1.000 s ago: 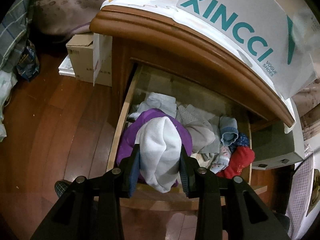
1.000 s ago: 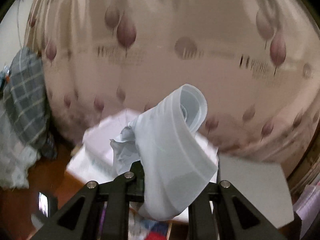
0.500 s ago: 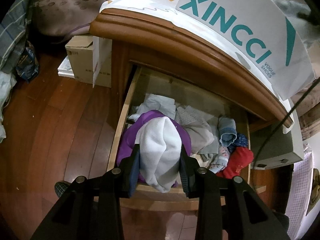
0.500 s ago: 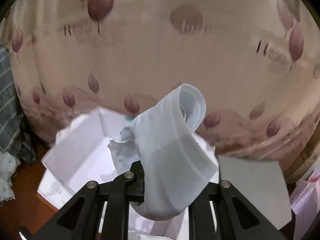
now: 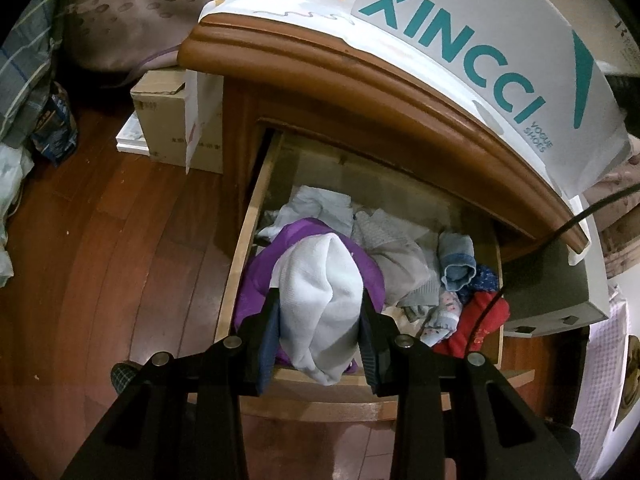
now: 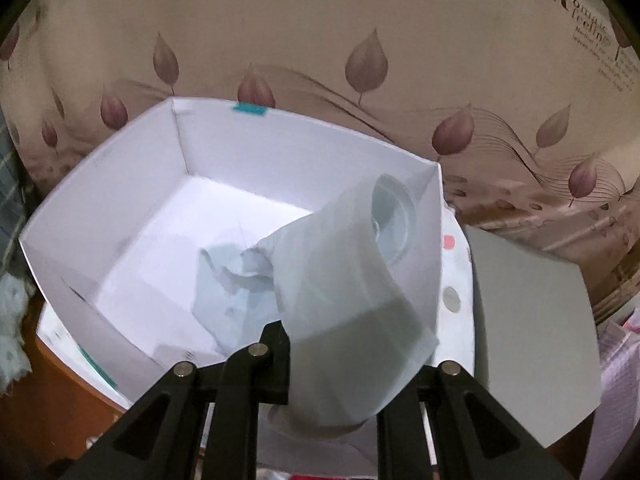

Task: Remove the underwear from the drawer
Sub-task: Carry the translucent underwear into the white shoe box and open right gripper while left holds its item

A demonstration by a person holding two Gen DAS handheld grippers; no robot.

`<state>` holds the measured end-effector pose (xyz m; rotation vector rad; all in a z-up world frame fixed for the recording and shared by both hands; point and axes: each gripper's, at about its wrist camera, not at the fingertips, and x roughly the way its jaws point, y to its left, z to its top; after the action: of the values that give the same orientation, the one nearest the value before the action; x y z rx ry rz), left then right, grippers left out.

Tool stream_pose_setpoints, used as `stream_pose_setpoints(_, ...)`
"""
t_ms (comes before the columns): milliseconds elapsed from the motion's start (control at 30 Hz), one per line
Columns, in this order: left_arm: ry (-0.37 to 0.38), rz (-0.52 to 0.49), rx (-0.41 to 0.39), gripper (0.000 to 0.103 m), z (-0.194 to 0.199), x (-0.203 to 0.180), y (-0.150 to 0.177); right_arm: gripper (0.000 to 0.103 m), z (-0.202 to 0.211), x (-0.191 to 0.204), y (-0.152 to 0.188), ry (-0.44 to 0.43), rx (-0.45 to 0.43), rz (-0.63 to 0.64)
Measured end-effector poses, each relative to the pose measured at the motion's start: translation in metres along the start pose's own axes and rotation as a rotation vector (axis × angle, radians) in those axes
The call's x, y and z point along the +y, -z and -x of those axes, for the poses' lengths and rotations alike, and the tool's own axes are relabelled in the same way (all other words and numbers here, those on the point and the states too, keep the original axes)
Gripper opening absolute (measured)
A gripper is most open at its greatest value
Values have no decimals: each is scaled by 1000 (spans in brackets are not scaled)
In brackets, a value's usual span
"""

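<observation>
The left gripper point(image 5: 320, 336) sits low in the middle of its picture, pointing down at the open drawer point(image 5: 240, 256), and it squeezes a white piece of underwear point(image 5: 320, 300) tight. The right gripper point(image 6: 352, 364) is low in its picture too, above a white box point(image 6: 120, 184), and it grips a pale blue piece of underwear point(image 6: 344, 280). The cloth hides the right gripper's tips. More clothes point(image 5: 404, 260) lie bunched in the drawer; what each one is cannot be told. The drawer belongs to a wooden nightstand point(image 5: 360, 80) on a brown wood floor point(image 5: 100, 240). A leaf-print bedspread point(image 6: 360, 40) fills the top.
</observation>
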<state>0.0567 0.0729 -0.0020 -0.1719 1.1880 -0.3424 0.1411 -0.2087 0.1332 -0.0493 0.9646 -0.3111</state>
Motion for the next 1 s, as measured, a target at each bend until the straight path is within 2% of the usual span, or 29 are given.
stream_pose_setpoints(133,0,-1,6,32,-1,0,0,15,3,-13,3,6,6,41)
stream_pose_setpoints(200,1,3,9,32,-2,1,0,15,3,-13,5,56,-6,136)
stream_pose_setpoints(300,-1,5,11,32,-3,1,0,16,-1,-21,4,70,15,176)
stream_pose_setpoints(367,-3,3,10,32,-4,1,0,16,-4,-23,5,124,12,222)
stream_pose_setpoints(533,-8,-4,10,32,-6,-2,0,19,-11,-36,3,155,19,204)
stream_pose_setpoints(633,-9,-5,9,32,-5,-2,0,36,-9,-35,1,105,3,169)
stream_pose_setpoints(700,-11,-6,8,32,-6,-3,0,57,-2,-31,0,91,-31,157)
stream_pose_setpoints(733,-10,-5,8,32,-6,-2,0,62,1,-29,1,100,-45,155)
stream_pose_setpoints(900,-7,-13,-2,32,-5,-4,0,70,22,-21,2,62,-84,125)
stream_pose_setpoints(1000,-4,-26,-12,32,-4,-7,1,70,52,-25,18,36,-181,55)
